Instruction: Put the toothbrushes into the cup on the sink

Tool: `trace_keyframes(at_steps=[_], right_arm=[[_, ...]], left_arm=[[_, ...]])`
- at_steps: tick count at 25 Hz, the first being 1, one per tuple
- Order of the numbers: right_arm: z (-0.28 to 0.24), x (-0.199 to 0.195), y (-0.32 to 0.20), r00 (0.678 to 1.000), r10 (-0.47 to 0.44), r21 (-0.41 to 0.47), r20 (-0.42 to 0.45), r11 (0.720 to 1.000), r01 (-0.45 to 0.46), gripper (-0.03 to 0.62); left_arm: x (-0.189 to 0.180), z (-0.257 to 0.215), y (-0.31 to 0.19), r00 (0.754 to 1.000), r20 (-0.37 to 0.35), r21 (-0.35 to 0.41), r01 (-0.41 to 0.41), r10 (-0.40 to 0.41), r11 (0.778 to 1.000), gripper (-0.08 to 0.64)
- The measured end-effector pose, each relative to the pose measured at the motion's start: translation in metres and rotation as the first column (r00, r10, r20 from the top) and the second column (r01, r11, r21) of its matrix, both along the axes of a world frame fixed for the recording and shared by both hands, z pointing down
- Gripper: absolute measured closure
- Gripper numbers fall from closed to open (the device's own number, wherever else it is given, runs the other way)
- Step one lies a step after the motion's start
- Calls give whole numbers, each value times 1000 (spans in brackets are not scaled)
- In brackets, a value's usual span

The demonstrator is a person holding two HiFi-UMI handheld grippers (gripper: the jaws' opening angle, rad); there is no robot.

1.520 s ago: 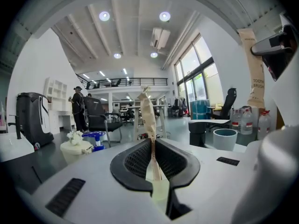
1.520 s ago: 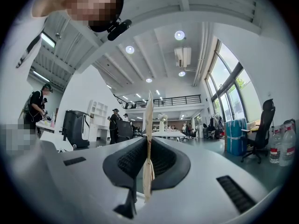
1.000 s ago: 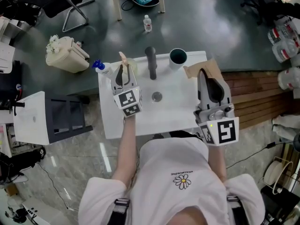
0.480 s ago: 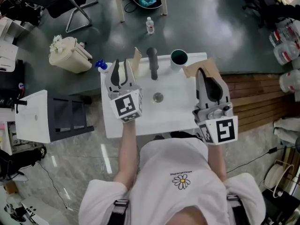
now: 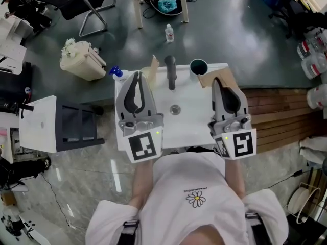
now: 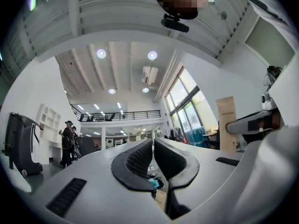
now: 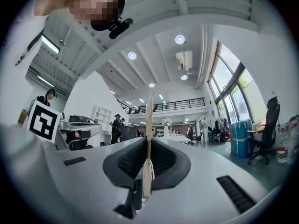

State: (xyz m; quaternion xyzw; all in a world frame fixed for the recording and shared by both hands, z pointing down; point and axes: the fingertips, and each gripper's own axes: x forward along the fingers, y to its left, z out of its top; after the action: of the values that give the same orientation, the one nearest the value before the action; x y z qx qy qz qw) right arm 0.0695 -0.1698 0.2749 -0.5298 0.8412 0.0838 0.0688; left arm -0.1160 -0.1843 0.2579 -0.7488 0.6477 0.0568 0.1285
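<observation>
Now L gripper (image 6: 153,144) closed, empty; R gripper (image 7: 148,143) clamps card pack (image 7: 149,113).

The sink (image 5: 194,114) is lying open between the left gripper (image 5: 137,78) and right gripper (image 5: 219,83). The faucet (image 5: 170,71) is blocking the back rim between box (image 5: 153,68) and cup (image 5: 198,66). The right gripper's packet (image 5: 212,78) is crowding the cup.

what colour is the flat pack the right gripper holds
Light brown; the flat pack shows best in the head view.
</observation>
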Motion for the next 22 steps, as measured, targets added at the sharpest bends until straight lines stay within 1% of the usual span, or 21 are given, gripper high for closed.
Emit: trace_keyframes(at_steps=[4, 11, 14, 17, 20, 22], right_arm=[[0, -2, 3, 1000, -7, 6, -1, 1000, 7, 573], [1, 0, 5, 1000, -11, -1, 7, 1000, 11, 573], [4, -1, 2, 1000, -13, 2, 5, 1000, 13, 573], [7, -1, -6, 1000, -13, 8, -1, 1000, 13, 573], [4, 5, -26, 1000, 6, 7, -4, 1000, -6, 573], [9, 10, -45, 1000, 21, -19, -7, 1000, -21, 573]], left_arm=[[2, -2, 15, 1000, -4, 3, 7, -7, 1000, 543], [-1, -5, 18, 1000, -11, 9, 11, -11, 1000, 544], [-4, -3, 16, 1000, 9, 21, 13, -13, 1000, 543], [-6, 1, 14, 999, 48, 36, 11, -13, 999, 543], [-8, 1, 13, 999, 39, 27, 18, -19, 999, 543], [-9, 1, 12, 999, 37, 22, 21, -21, 1000, 543]])
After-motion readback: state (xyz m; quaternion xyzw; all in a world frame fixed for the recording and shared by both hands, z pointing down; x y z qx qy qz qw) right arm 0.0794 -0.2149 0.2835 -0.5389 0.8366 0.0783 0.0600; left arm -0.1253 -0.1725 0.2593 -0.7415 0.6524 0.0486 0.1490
